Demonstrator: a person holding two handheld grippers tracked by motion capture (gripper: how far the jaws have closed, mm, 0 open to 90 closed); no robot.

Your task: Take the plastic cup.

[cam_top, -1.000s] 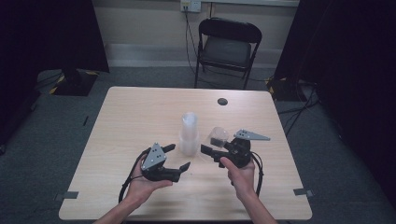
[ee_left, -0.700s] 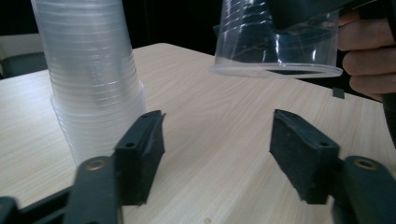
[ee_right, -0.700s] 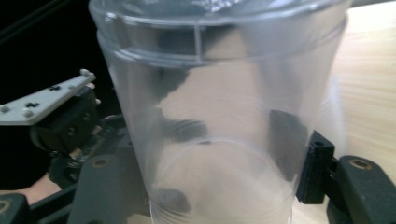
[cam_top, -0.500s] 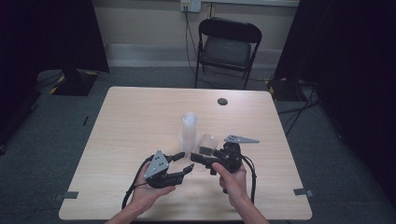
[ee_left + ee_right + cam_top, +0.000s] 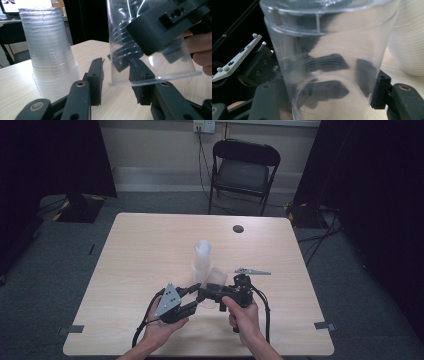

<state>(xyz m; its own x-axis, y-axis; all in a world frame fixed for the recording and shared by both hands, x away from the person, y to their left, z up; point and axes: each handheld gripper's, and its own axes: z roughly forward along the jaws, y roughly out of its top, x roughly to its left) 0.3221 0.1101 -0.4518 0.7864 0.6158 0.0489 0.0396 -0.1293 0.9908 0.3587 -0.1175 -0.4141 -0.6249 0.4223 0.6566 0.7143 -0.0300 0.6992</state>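
A stack of clear plastic cups (image 5: pixel 202 256) stands upside down at the table's middle. Just in front of it my right gripper (image 5: pixel 210 293) is shut on a single clear cup (image 5: pixel 215 279) and holds it tilted off the table. The right gripper view looks through that cup (image 5: pixel 329 62), clamped between the fingers (image 5: pixel 382 92). My left gripper (image 5: pixel 196 299) is open right beside it. In the left gripper view the held cup's (image 5: pixel 140 50) rim edge lies between the open jaws of my left gripper (image 5: pixel 116 82), with the stack (image 5: pixel 48 55) to the left.
A small black round object (image 5: pixel 238 228) lies near the far edge of the wooden table (image 5: pixel 140 250). A black folding chair (image 5: pixel 243 167) stands beyond the table. Dark curtains hang on both sides.
Both grippers have drawn together and nearer the person. The right one has carried the single cup down and left, away from the stack, to the left gripper's open jaws.
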